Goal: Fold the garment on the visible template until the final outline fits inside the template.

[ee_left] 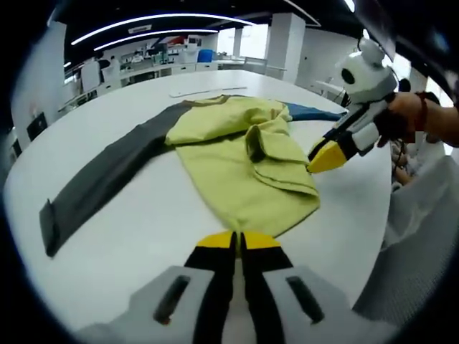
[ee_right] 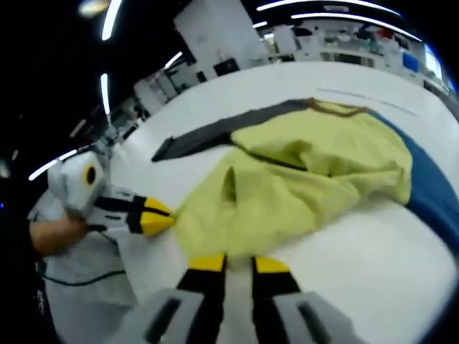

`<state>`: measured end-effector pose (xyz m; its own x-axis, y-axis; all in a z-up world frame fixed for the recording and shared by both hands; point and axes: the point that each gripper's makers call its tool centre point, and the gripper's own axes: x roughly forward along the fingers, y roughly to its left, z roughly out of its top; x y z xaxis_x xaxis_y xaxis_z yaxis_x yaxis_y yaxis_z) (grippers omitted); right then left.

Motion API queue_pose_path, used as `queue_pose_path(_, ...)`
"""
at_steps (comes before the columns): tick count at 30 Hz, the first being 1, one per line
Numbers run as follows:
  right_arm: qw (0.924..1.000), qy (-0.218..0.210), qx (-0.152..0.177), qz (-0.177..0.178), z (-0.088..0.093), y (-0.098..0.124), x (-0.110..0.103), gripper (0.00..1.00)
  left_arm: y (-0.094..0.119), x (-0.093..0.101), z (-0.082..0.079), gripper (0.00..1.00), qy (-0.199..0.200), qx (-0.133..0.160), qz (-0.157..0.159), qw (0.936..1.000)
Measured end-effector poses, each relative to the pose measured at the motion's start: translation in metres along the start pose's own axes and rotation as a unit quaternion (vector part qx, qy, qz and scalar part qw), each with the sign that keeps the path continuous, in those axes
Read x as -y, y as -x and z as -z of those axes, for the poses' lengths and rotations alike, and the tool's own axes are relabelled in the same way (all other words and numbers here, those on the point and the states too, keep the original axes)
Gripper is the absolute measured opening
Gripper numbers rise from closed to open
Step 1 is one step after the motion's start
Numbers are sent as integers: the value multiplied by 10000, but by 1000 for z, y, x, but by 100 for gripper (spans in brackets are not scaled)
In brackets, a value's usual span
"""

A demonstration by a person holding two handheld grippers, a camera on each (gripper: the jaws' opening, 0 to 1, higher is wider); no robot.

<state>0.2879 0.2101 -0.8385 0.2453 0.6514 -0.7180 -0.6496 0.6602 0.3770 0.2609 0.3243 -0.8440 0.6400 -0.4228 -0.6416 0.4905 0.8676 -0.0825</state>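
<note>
Left gripper view: garment (ee_left: pixel 244 168) lies mid-table, yellow-green body bunched, dark grey sleeve (ee_left: pixel 100 186) stretched toward the table's near-left edge.
Fabric: soft matte knit, rumpled folds; blue sleeve (ee_right: pixel 430 186) trails opposite.
Left gripper (ee_left: pixel 237 244): jaws nearly closed, holding nothing, just off the hem.
Right gripper (ee_left: pixel 326 158): at the body's edge; grip cannot be told.
Table (ee_left: pixel 143 265): smooth, white, rounded.
Advice: flatten the body first, then fold sleeves inward.
</note>
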Motion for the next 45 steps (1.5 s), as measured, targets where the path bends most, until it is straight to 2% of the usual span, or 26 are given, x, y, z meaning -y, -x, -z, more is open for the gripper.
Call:
queue_pose_path(4,10000,7,-3,-50,2,3,-2,0,0,0,0,0,34,-16,5,10000)
queue_pose_path(12,9999,-93,87,-61,5,18,10,0,4,-7,0,0,132,-35,-12,9999)
queue_pose_path(17,9997,-164,176,3,9,36,17,0,12,-7,-8,0,287,72,-10,9996)
queue_pose_path(25,9993,-216,211,207,21,66,37,0,24,0,-12,0,379,10,-17,9993)
queue_pose_path(30,9988,-257,270,330,25,84,47,0,30,-1,-4,0,332,-137,14,9994)
queue_pose_path(38,9981,-171,256,524,35,106,57,0,48,1,-3,0,289,-231,20,9993)
queue_pose_path(45,9968,-296,329,659,46,122,68,0,62,3,1,0,413,-294,-9,9987)
